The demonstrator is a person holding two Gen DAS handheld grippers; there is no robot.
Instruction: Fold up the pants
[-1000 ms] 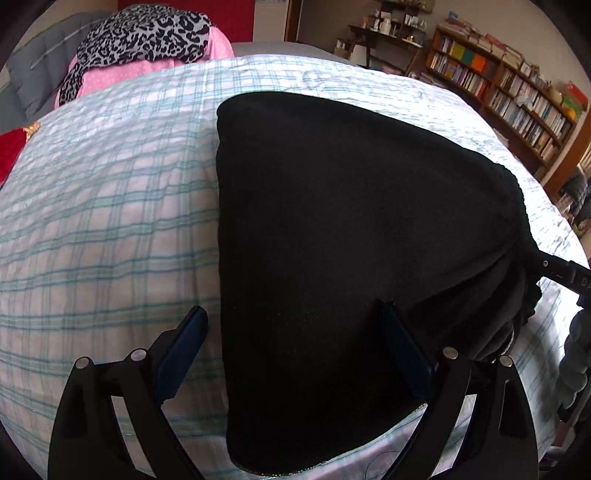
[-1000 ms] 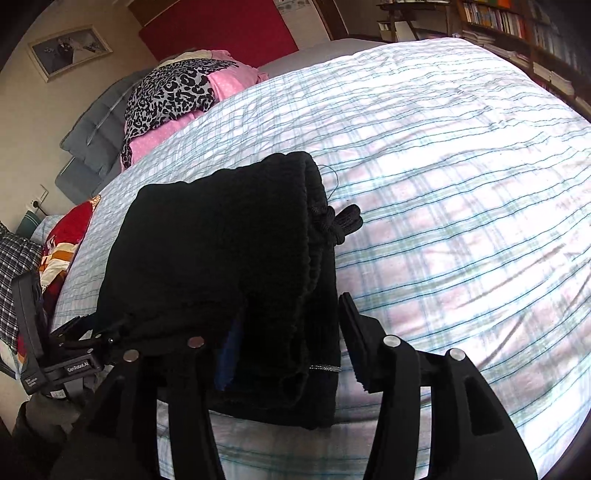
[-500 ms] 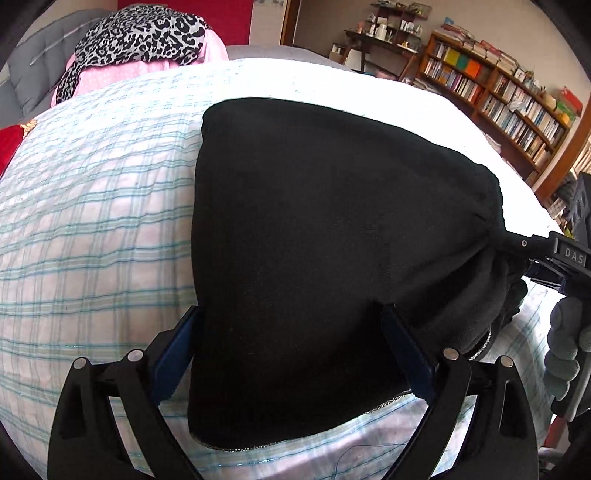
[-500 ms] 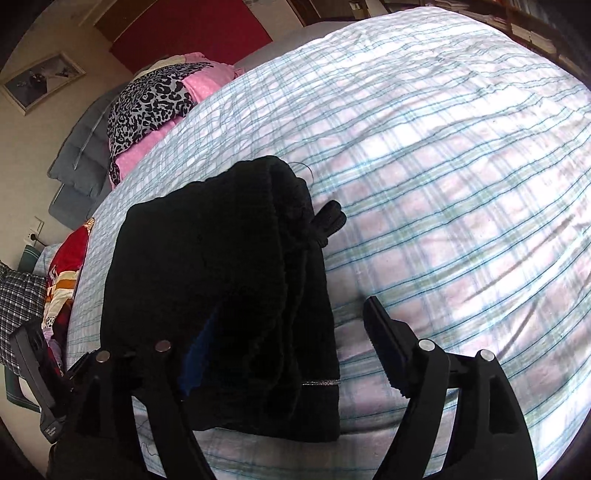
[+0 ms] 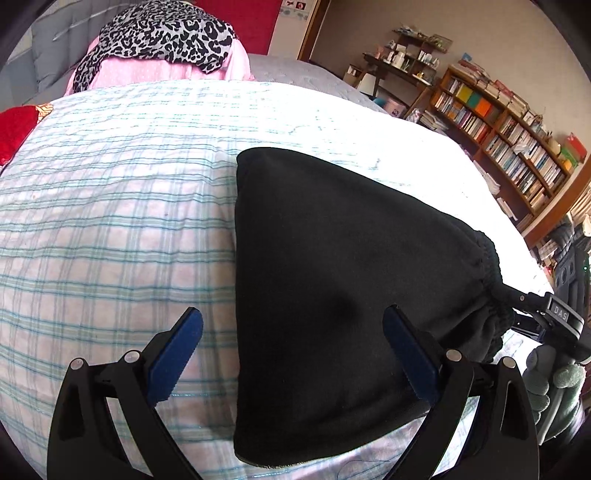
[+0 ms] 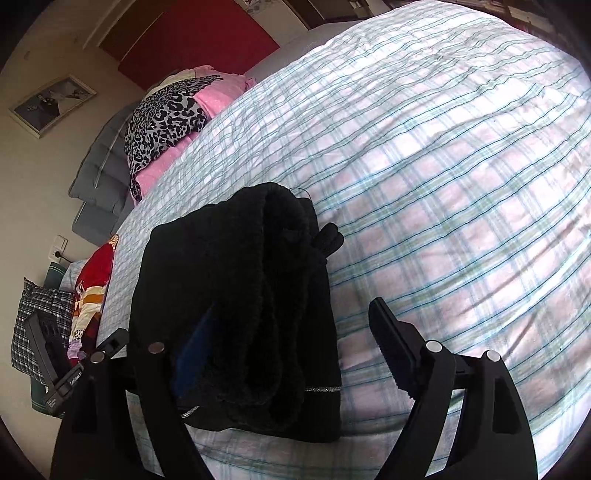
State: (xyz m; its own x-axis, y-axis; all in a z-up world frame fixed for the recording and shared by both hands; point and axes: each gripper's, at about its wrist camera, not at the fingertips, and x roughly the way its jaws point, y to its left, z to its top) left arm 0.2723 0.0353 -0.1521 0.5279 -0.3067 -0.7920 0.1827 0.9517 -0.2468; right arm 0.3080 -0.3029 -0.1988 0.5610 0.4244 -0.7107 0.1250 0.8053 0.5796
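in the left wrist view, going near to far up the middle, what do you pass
left claw open at the bottom → folded black pants → plaid bedspread → pink bedding → leopard-print cloth → red wall panel

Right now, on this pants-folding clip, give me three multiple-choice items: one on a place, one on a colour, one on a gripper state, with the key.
1. Where do the folded black pants lie?
A. on the plaid bedspread
B. on the bookshelf
C. on the floor

2. What colour are the left gripper finger pads?
A. red
B. blue
C. white

3. How do the right gripper jaws stand?
A. clamped on a pillow
B. wide apart, having just opened
C. out of view

Key: 1 A, plaid cloth shows all round the pants; 2 B, both pads are blue in the left wrist view; 3 B, one finger sits in the folds, the other over bare bedspread.
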